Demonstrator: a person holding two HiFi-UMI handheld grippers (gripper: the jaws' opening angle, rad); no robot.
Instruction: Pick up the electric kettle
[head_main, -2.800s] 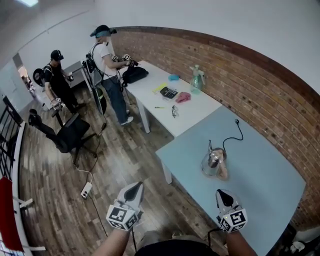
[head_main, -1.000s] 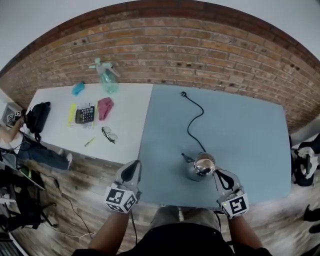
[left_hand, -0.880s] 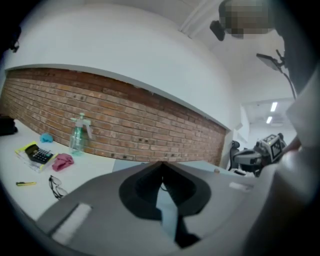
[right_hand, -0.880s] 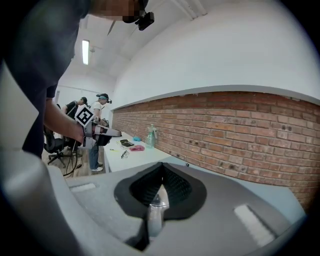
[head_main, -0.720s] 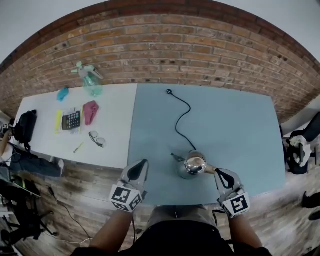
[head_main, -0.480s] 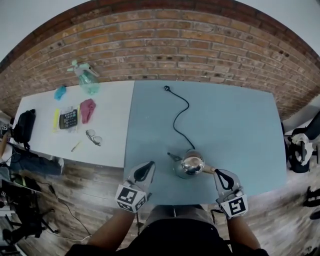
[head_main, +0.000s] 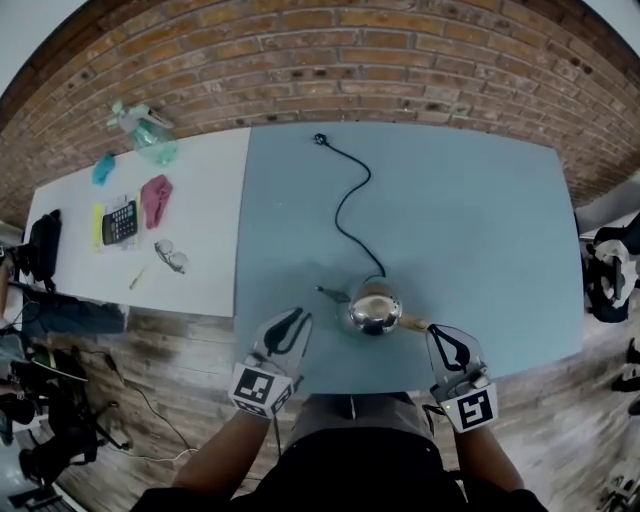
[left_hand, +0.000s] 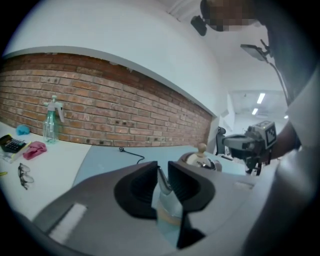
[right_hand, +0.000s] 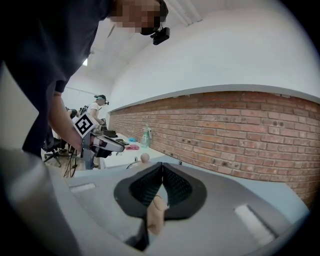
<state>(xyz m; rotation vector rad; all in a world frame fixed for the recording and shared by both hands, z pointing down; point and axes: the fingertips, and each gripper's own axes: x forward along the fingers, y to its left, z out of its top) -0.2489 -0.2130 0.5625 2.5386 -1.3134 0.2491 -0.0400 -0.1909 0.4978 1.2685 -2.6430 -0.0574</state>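
The blue-grey desk (head_main: 480, 230) fills the middle of the head view. The electric kettle (head_main: 374, 311) stands upright near its front edge, between the two grippers — spout (head_main: 330, 294) toward the left gripper (head_main: 290, 322), wooden handle (head_main: 414, 323) toward the right gripper (head_main: 441, 335). The left gripper's jaws are opening with a narrow gap, clamped on nothing, near the spout. The right gripper's jaws are pressed together, their tips at the handle's end. The black cord (head_main: 345, 205) trails away across the desk.

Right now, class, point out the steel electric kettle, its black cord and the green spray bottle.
steel electric kettle (head_main: 375, 313): head view, domed lid.
black cord (head_main: 320, 139): head view, plug end.
green spray bottle (head_main: 152, 142): head view, body.
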